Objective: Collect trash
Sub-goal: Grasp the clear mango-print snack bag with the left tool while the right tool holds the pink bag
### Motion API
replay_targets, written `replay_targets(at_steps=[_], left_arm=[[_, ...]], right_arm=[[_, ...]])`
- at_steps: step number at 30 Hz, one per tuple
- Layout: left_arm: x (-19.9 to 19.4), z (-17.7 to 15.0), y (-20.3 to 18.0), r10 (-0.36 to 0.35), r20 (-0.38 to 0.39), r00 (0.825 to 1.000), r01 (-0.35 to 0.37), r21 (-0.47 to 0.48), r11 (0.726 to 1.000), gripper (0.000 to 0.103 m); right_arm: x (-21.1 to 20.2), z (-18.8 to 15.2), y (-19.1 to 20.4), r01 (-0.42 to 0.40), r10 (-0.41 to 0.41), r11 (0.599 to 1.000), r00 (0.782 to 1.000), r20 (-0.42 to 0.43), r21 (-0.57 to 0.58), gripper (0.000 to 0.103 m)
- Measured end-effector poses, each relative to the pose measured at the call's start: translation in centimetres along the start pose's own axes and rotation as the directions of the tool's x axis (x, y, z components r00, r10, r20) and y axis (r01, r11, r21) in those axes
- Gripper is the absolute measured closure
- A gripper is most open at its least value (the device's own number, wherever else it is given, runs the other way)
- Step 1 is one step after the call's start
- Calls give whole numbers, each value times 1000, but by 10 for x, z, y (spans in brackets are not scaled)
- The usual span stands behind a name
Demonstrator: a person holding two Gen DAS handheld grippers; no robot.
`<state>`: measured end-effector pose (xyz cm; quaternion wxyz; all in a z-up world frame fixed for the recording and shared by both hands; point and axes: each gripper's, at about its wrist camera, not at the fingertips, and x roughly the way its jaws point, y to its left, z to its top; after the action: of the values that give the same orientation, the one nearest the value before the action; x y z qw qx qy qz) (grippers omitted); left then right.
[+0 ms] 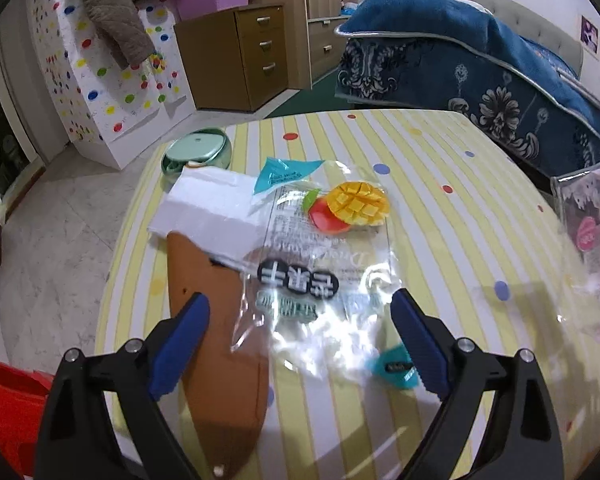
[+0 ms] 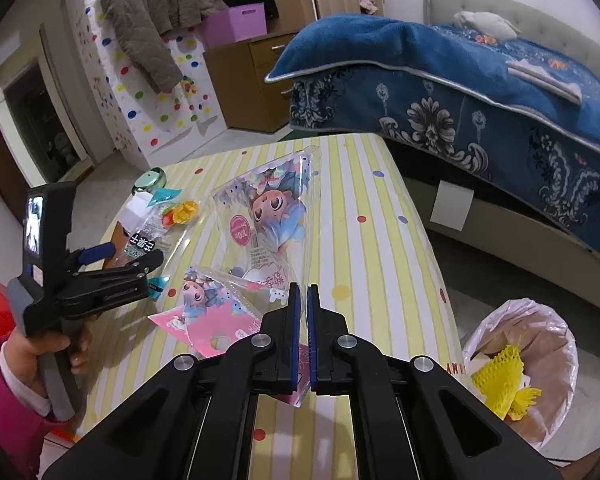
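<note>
My left gripper [image 1: 300, 320] is open, its blue fingers either side of the near end of a clear mango-snack bag [image 1: 324, 248] that lies on the striped table [image 1: 440, 208]. A white paper [image 1: 212, 204] and a brown sheet [image 1: 220, 340] lie under the bag's left side. My right gripper [image 2: 303, 300] is shut on the near edge of a clear cartoon-print bag [image 2: 268, 216]. A smaller pink cartoon packet [image 2: 208, 304] lies beside it. The left gripper also shows in the right wrist view [image 2: 128, 256], over the mango bag [image 2: 160, 228].
A lined trash bin [image 2: 524, 368] with yellow netting stands on the floor right of the table. A green round box [image 1: 198, 152] sits at the table's far left corner. A bed with a blue blanket [image 2: 460, 92] stands beyond. A red object [image 1: 8, 400] is at the left.
</note>
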<state>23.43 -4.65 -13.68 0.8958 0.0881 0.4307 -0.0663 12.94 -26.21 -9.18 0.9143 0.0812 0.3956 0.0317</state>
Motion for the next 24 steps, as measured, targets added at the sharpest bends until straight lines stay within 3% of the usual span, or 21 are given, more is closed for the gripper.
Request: replay_targets(at_steps=[2,4,8,11,16,17,20,24], left_arm=[[1,2,-1,-6,0,1000,6,15,1000,15],[2,2,-5,-35,-7,999,35,29,999,25],[4,-3,-16,-67,-17,998,69,75,995,32],[1,-5,-24,-66,-5,998,66,102,993,45],[-13,-18,-52,-44,19,999,39,228,973,84],[-16,-20,-54,-49,20,999,43,232,972,86],[-32,-26,-52,-84,37,996,76,191,979,99],[-70,-32,-39,-183,105,978,174,90,981,100]], right_arm=[[2,0,0,-6,6,1000,1000,-4,1,100],[4,-1,-1,-9,9,1000,1000,-8,3,100],[5,-3,-1,-16,16,1000,1000,-15,3,100],[2,-6,-1,-14,14,1000,1000,-17,2,100],[-8,-8,-6,-2,2,1000,1000,-4,13,100],[-11,-9,-7,1,-1,1000,1000,0,15,100],[-21,-12,-9,13,-14,1000,1000,12,15,100],[-33,-16,-11,23,-24,1000,999,30,19,100]])
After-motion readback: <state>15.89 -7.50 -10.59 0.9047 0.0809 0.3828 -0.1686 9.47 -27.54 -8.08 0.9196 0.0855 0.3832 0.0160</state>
